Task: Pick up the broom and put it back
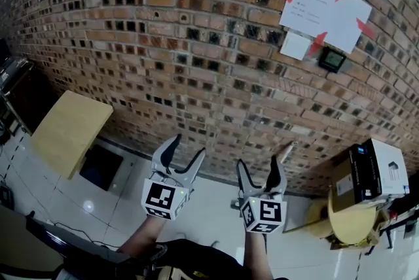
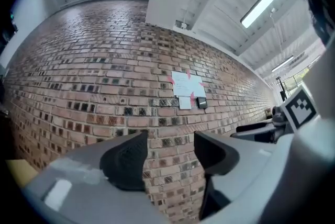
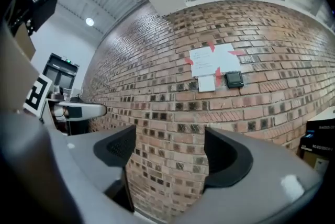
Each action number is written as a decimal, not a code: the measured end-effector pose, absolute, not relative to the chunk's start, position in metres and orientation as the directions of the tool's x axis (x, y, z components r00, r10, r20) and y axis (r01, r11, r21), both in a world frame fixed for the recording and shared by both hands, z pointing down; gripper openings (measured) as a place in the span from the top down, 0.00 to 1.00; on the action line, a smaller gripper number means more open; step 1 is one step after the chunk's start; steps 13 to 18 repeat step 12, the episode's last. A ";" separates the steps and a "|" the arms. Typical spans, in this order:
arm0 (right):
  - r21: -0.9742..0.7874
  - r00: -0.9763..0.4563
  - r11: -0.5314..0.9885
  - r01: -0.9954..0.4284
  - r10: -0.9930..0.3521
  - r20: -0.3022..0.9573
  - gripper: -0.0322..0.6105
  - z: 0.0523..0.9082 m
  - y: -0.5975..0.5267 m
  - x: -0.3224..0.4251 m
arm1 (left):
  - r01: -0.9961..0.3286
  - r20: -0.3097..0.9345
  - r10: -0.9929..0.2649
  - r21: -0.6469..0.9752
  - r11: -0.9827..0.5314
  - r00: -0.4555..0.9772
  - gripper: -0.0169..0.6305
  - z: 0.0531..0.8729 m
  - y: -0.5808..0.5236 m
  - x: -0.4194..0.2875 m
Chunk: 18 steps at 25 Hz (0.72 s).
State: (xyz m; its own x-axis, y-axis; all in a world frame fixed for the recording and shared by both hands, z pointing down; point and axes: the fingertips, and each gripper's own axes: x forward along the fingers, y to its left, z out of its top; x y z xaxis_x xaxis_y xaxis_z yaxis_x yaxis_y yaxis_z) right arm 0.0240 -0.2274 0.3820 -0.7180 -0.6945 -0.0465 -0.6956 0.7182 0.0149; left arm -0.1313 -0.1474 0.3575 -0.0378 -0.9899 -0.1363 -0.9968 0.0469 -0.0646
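Note:
I cannot make out a broom in any view. Both grippers are held up side by side in front of a brick wall (image 1: 196, 43). In the head view my left gripper (image 1: 183, 154) is at lower centre-left and my right gripper (image 1: 259, 166) is just right of it. Each is open. In the left gripper view the left gripper (image 2: 170, 154) has only bricks showing through the gap between its dark pads (image 2: 127, 161), and the right gripper (image 2: 269, 127) shows at the right edge. The right gripper (image 3: 170, 152) is likewise empty in its own view.
White papers (image 1: 324, 7) are taped to the wall with red tape, beside a small black device (image 1: 332, 59). A pale wooden board (image 1: 69, 128) leans at the left over a dark floor panel (image 1: 101, 167). Cardboard boxes (image 1: 370, 174) stand at the right on the white tiled floor (image 1: 216, 207).

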 end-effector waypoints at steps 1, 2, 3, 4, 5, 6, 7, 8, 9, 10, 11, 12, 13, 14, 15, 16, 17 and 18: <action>0.019 -0.710 0.710 -0.704 -0.703 -0.042 0.32 0.385 -0.231 0.030 | -0.997 -0.120 -0.992 -0.065 0.046 -0.038 0.55 0.359 -0.153 -0.127; 0.015 -0.704 0.704 -0.710 -0.709 -0.034 0.32 0.389 -0.234 0.035 | -0.997 -0.109 -0.994 -0.066 0.041 -0.033 0.54 0.361 -0.158 -0.122; 0.005 -0.701 0.701 -0.713 -0.713 -0.025 0.32 0.395 -0.237 0.039 | -0.997 -0.103 -0.994 -0.066 0.033 -0.026 0.54 0.363 -0.162 -0.117; -0.004 -0.702 0.702 -0.712 -0.712 -0.015 0.32 0.400 -0.238 0.043 | -0.998 -0.099 -0.995 -0.065 0.026 -0.019 0.55 0.364 -0.165 -0.111; -0.010 -0.704 0.704 -0.710 -0.710 -0.007 0.32 0.405 -0.238 0.045 | -0.998 -0.097 -0.995 -0.063 0.021 -0.015 0.54 0.366 -0.167 -0.107; -0.010 -0.708 0.708 -0.707 -0.707 -0.002 0.32 0.407 -0.238 0.047 | -0.998 -0.095 -0.995 -0.063 0.019 -0.013 0.54 0.367 -0.169 -0.104; -0.007 -0.712 0.712 -0.703 -0.703 -0.001 0.32 0.408 -0.238 0.048 | -0.998 -0.092 -0.996 -0.061 0.019 -0.013 0.55 0.369 -0.171 -0.102; -0.002 -0.717 0.717 -0.698 -0.698 -0.001 0.32 0.409 -0.237 0.048 | -0.998 -0.087 -0.996 -0.057 0.019 -0.014 0.54 0.371 -0.172 -0.101; 0.001 -0.722 0.722 -0.692 -0.692 0.000 0.32 0.410 -0.237 0.048 | -0.999 -0.079 -0.997 -0.049 0.018 -0.014 0.54 0.374 -0.174 -0.099; 0.002 -0.727 0.727 -0.686 -0.686 0.001 0.32 0.411 -0.237 0.048 | -0.999 -0.070 -0.997 -0.039 0.015 -0.013 0.55 0.377 -0.176 -0.097; 0.001 -0.733 0.733 -0.681 -0.681 0.004 0.32 0.413 -0.237 0.048 | -0.999 -0.059 -0.998 -0.030 0.011 -0.010 0.55 0.381 -0.177 -0.094; 0.000 -0.738 0.738 -0.675 -0.675 0.006 0.32 0.414 -0.237 0.049 | -1.000 -0.049 -0.999 -0.020 0.007 -0.006 0.55 0.385 -0.179 -0.091; 0.000 -0.738 0.738 -0.675 -0.675 0.006 0.32 0.414 -0.237 0.049 | -1.000 -0.049 -0.999 -0.020 0.007 -0.006 0.55 0.385 -0.179 -0.091; 0.000 -0.738 0.738 -0.675 -0.675 0.006 0.32 0.414 -0.237 0.049 | -1.000 -0.049 -0.999 -0.020 0.007 -0.006 0.55 0.385 -0.179 -0.091; 0.000 -0.738 0.738 -0.675 -0.675 0.006 0.32 0.414 -0.237 0.049 | -1.000 -0.049 -0.999 -0.020 0.007 -0.006 0.55 0.385 -0.179 -0.091; 0.000 -0.738 0.738 -0.675 -0.675 0.006 0.32 0.414 -0.237 0.049 | -1.000 -0.049 -0.999 -0.020 0.007 -0.006 0.55 0.385 -0.179 -0.091; 0.000 -0.738 0.738 -0.675 -0.675 0.006 0.32 0.414 -0.237 0.049 | -1.000 -0.049 -0.999 -0.020 0.007 -0.006 0.55 0.385 -0.179 -0.091; 0.000 -0.738 0.738 -0.675 -0.675 0.006 0.32 0.414 -0.237 0.049 | -1.000 -0.049 -0.999 -0.020 0.007 -0.006 0.55 0.385 -0.179 -0.091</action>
